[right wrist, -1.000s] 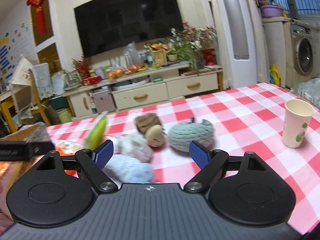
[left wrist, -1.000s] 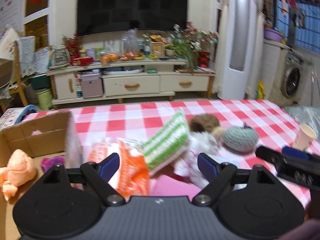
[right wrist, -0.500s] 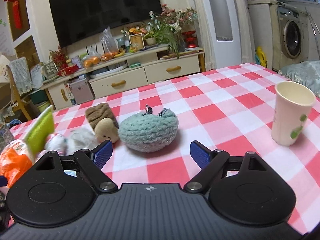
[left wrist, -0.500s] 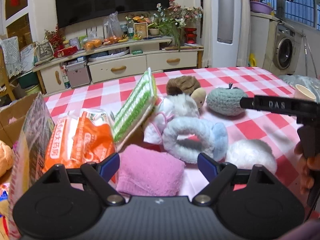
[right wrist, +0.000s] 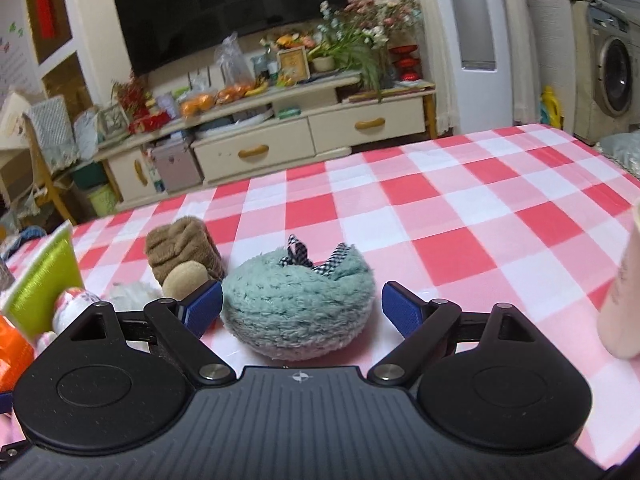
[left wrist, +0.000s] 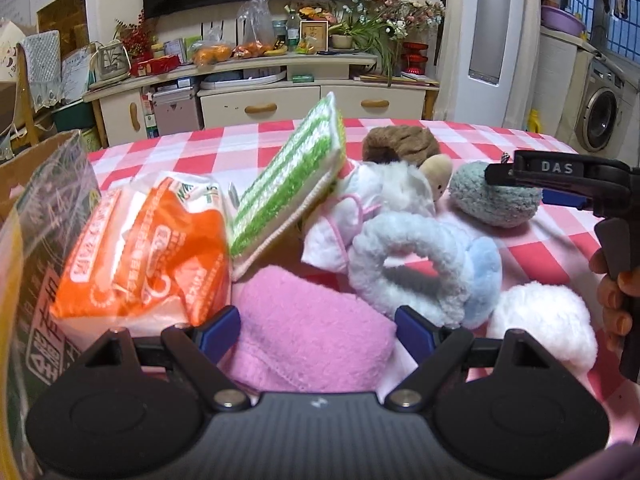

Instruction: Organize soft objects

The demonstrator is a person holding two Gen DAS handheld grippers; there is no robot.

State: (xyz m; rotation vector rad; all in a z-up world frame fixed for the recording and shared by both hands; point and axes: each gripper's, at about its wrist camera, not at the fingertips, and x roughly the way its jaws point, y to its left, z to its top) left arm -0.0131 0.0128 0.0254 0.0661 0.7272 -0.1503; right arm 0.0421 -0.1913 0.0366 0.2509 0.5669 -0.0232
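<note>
Left wrist view: the left gripper (left wrist: 318, 330) has its jaws spread wide with nothing clamped, sitting right over a fluffy pink towel (left wrist: 308, 336) at the near edge of the red-checked tablecloth (left wrist: 192, 148). Just past the towel there's a pale blue fuzzy ring (left wrist: 424, 268), a white pompom (left wrist: 544, 324) to the right, a green-striped sponge cloth (left wrist: 288, 188) leaning up at a tilt, and an orange packet (left wrist: 144, 256) on the left next to a cardboard box (left wrist: 24, 172). A hand (left wrist: 614, 300) on the far right holds the other tool.

Right wrist view: the right gripper (right wrist: 301, 310) is open too, its blue pads either side of a teal plush ball (right wrist: 296, 312) but not squeezing it, as far as I can see. A brown plush toy (right wrist: 184, 256) sits just left of the ball, and a paper cup (right wrist: 624, 292) is off at the right edge.
</note>
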